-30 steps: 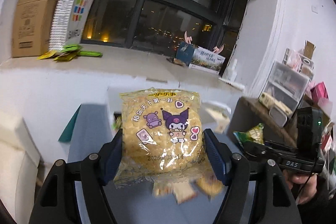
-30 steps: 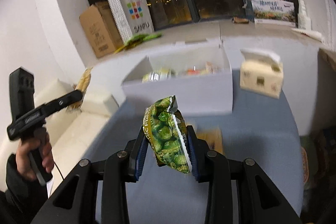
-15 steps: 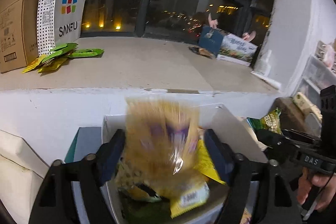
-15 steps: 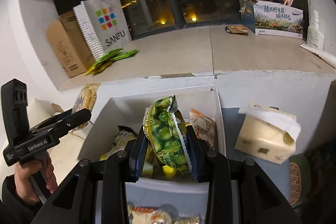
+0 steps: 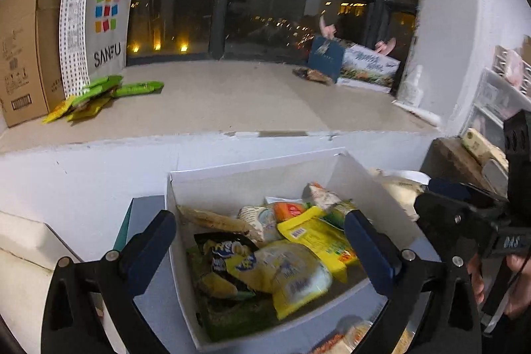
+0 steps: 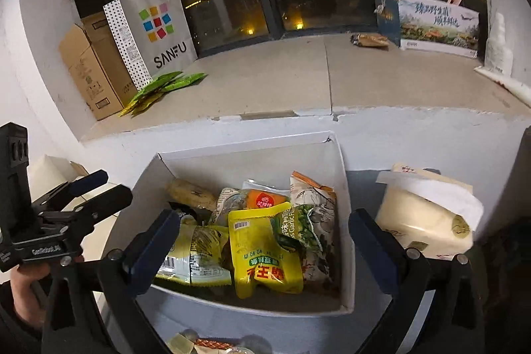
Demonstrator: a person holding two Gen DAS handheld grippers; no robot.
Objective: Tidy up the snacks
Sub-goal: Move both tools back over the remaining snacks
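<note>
A white open box (image 5: 252,168) (image 6: 249,155) holds several snack packets. My left gripper (image 5: 259,221) hangs over its near-left part, jaws opening wide, with nothing pressed between the pads. Below it lies a blurred yellow packet (image 5: 292,274) on the heap. My right gripper (image 6: 264,218) hovers over the box's near side, jaws also opening, gripping nothing. A green pea packet (image 6: 298,231) lies in the box beneath it, beside a yellow pouch (image 6: 262,254). Each gripper shows at the edge of the other's view, held by a hand.
A tissue pack (image 6: 424,221) sits right of the box on the blue table. More snacks (image 6: 205,344) lie in front of the box. Behind, a wide ledge carries a SANFU paper bag (image 6: 156,32), a cardboard box (image 6: 89,65) and green sachets (image 6: 162,85).
Both grippers moved forward over the white box and opened. The yellow packet left the left jaws and the green pea packet left the right jaws; both now lie in the box.
</note>
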